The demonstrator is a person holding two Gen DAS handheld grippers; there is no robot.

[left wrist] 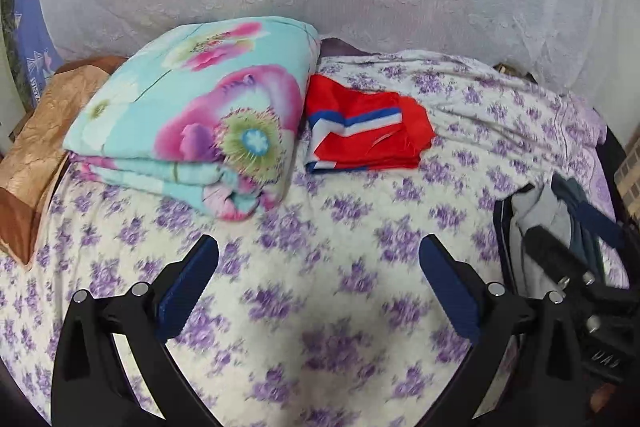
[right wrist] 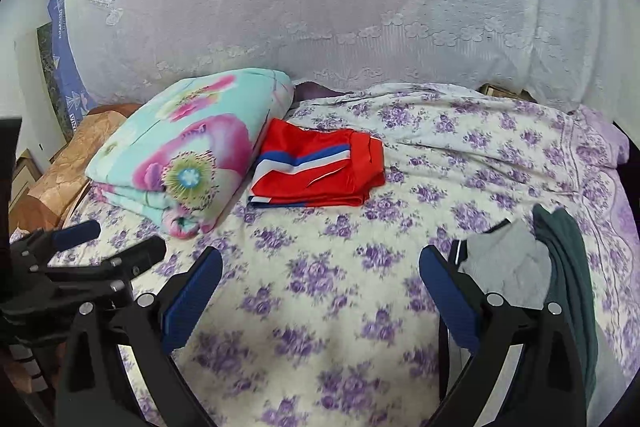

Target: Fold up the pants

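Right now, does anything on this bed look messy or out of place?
Mostly tidy: the floral quilt and the red pants lie folded side by side. The odd spot is the pile of grey and dark green clothes at the bed's right edge, crumpled and unfolded. The bedsheet is wrinkled further back.

Beyond the claw, the sheet (left wrist: pixel 328 307) was cream with purple flower sprigs. Ahead to its left, the quilt (left wrist: pixel 192 115) was turquoise with big pink blooms. The pants (left wrist: pixel 360 127) straight ahead were red with blue and white stripes. The claw's pads (left wrist: pixel 188 291) were blue on black fingers.
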